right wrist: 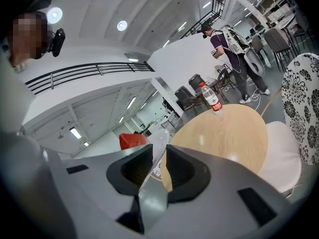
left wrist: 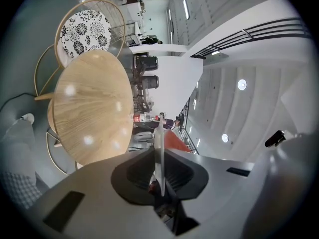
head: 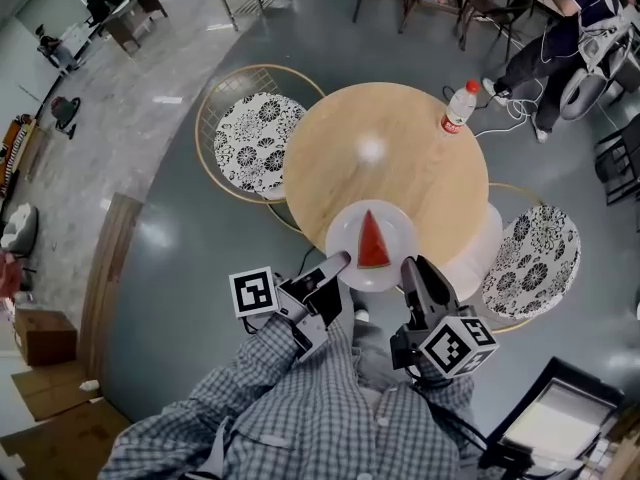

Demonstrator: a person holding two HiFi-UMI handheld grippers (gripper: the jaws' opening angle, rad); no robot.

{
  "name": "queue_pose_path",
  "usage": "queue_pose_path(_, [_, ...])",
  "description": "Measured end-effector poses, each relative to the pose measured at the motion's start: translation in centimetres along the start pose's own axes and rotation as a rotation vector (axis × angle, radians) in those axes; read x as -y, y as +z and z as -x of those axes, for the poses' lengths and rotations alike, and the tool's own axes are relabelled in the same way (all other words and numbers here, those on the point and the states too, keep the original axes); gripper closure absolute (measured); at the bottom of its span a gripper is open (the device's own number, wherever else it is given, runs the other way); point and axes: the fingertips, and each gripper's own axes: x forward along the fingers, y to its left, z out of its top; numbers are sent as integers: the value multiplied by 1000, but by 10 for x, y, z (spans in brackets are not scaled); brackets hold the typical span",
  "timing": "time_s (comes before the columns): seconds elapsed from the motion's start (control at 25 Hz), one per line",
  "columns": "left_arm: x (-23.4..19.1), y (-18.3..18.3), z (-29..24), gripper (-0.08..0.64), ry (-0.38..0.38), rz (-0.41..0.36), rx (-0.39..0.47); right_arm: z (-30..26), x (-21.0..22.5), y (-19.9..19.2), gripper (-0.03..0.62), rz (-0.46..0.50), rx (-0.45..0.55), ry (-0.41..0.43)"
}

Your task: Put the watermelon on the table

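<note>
A round wooden surface (head: 400,158) stands on a grey floor, a bottle (head: 459,107) at its far edge. In the head view a white plate (head: 345,243) carrying the watermelon (head: 373,241) slice overlaps the near edge, possibly not resting on it, with the left gripper (head: 338,261) and right gripper (head: 410,264) at opposite rims. The left gripper view shows its fingers (left wrist: 139,171) pinched narrow on the plate's rim, seen edge-on. In the right gripper view the fingers (right wrist: 184,171) clamp the rim too
</note>
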Motion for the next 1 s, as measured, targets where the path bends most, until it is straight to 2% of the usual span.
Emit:
queue_pose_path(0.24, [-7,9,-13,522,23,-3,-14,-13,14,3,503,-24,-11,-25])
queue_pose_path(1.0, [-47,84,-105,522,62,24,-80,-100,84,40,505,-56,-70,-135])
